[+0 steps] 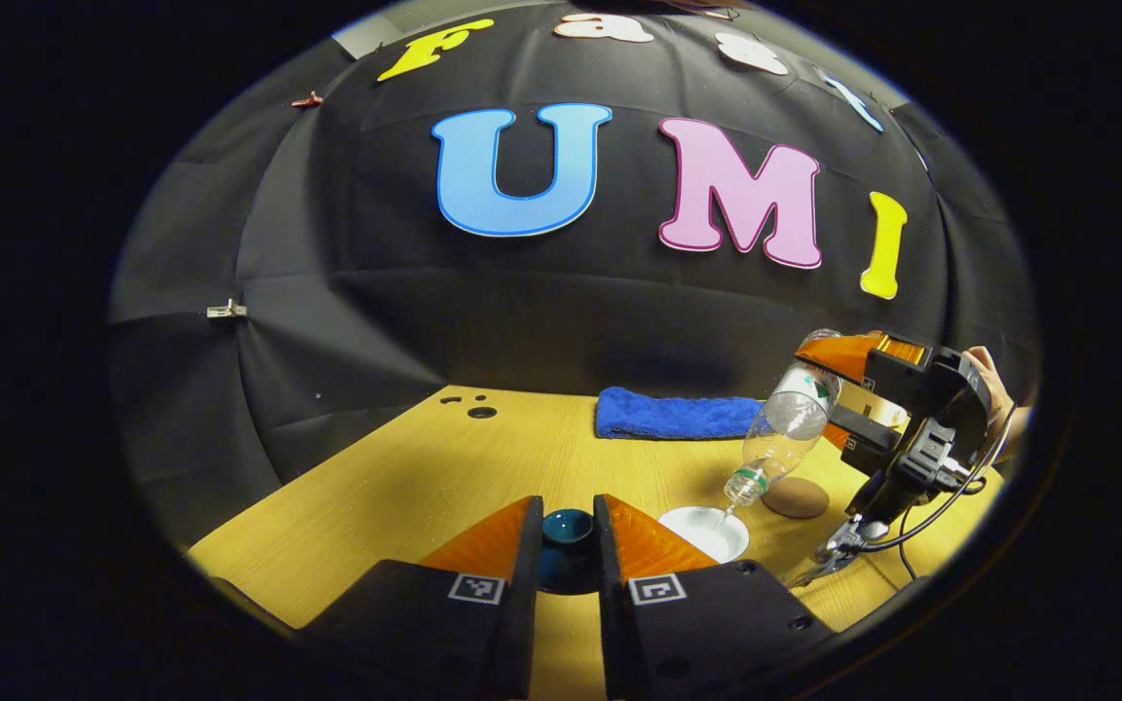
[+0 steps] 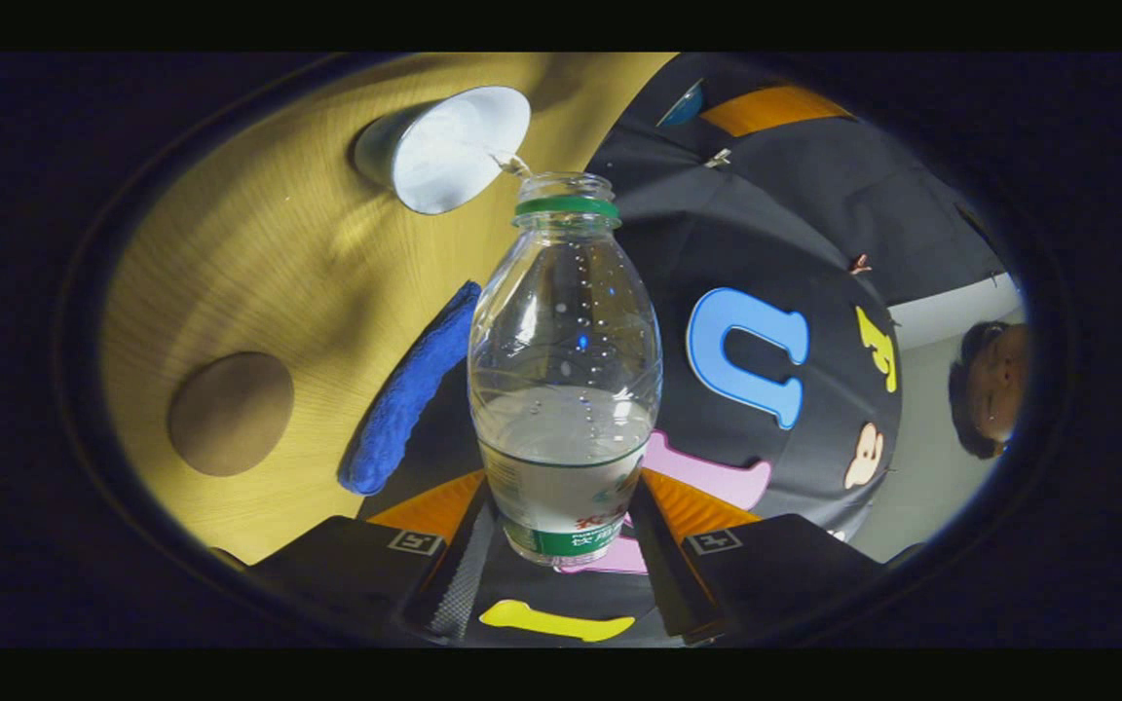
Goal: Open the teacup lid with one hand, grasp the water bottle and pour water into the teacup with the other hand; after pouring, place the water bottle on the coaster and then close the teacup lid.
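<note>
My left gripper [image 1: 567, 516] is shut on the dark teal teacup lid [image 1: 567, 534], held low over the table's front edge. To its right stands the teacup [image 1: 707, 533], white inside and uncovered. My right gripper [image 1: 829, 394] is shut on the clear water bottle [image 1: 783, 428], tilted mouth-down over the cup. In the right gripper view the bottle [image 2: 566, 389], about a third full, sits between my right gripper's [image 2: 561, 484] fingers, and a thin stream runs from its green-ringed mouth into the teacup [image 2: 449, 146]. The round brown coaster [image 1: 795, 497] lies bare just beyond the cup and appears as the coaster [image 2: 230, 414] too.
A folded blue towel [image 1: 673, 414] lies along the back of the wooden table [image 1: 425, 487] by the black cloth wall. A hand [image 1: 994, 389] holds the right gripper, with a cable hanging under it. Small holes [image 1: 481, 412] mark the far left of the table.
</note>
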### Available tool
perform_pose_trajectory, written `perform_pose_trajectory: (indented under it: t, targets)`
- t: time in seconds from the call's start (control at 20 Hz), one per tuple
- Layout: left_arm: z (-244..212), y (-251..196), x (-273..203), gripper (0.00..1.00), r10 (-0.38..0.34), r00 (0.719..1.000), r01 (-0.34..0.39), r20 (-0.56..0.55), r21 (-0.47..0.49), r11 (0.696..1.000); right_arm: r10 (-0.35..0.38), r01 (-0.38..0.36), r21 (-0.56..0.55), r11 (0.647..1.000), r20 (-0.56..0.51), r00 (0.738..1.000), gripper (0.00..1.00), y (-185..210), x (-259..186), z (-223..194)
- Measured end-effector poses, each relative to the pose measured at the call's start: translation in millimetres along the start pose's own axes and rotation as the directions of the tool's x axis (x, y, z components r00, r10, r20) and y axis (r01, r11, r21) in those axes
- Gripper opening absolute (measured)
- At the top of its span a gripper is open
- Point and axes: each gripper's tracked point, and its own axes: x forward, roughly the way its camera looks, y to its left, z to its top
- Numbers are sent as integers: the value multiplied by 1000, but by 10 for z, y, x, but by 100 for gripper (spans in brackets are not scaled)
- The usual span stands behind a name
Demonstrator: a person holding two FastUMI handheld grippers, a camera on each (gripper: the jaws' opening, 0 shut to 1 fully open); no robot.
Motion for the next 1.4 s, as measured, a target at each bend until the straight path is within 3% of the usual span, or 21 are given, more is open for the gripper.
perform_pose_trajectory:
  t: [0.35, 0.45, 0.55, 0.75, 0.9, 1.05, 1.15, 1.3, 1.4]
  targets:
    - [-11, 0, -31, 32, 5, 1000, -5, 1, -13, 1000, -115, 117, -65, 991, 35, 993, 75, 12, 46, -23]
    - [-9, -9, -37, 28, 7, 1000, -7, 1, -17, 1000, -119, 121, -63, 991, 33, 992, 75, 26, 51, -36]
    - [0, -27, -39, 32, 6, 1000, -6, 4, -16, 1000, -105, 106, -54, 993, 23, 994, 75, 31, 49, -30]
    - [23, -46, -40, 32, 5, 1000, -5, 10, -14, 1000, -16, 19, 126, 992, -28, 999, 75, 128, 31, -75]
    - [35, -59, -23, 32, 5, 1000, -5, 14, -11, 1000, 60, -35, 335, 942, -64, 996, 75, 289, -9, -13]
    - [39, -54, -12, 32, 7, 1000, -7, 16, -5, 1000, 144, -77, 564, 823, -76, 987, 76, 429, -64, 56]
    - [48, -75, 8, 32, 5, 1000, -5, 16, -3, 1000, 188, -89, 690, 718, -69, 980, 76, 474, -106, 88]
    - [79, -145, 38, 32, -9, 1000, 9, 19, 5, 1000, 243, -84, 872, 483, -42, 969, 76, 501, -217, 169]
    - [109, -207, 61, 31, -22, 999, 22, 23, 14, 1000, 266, -52, 952, 301, -32, 963, 76, 471, -193, 173]
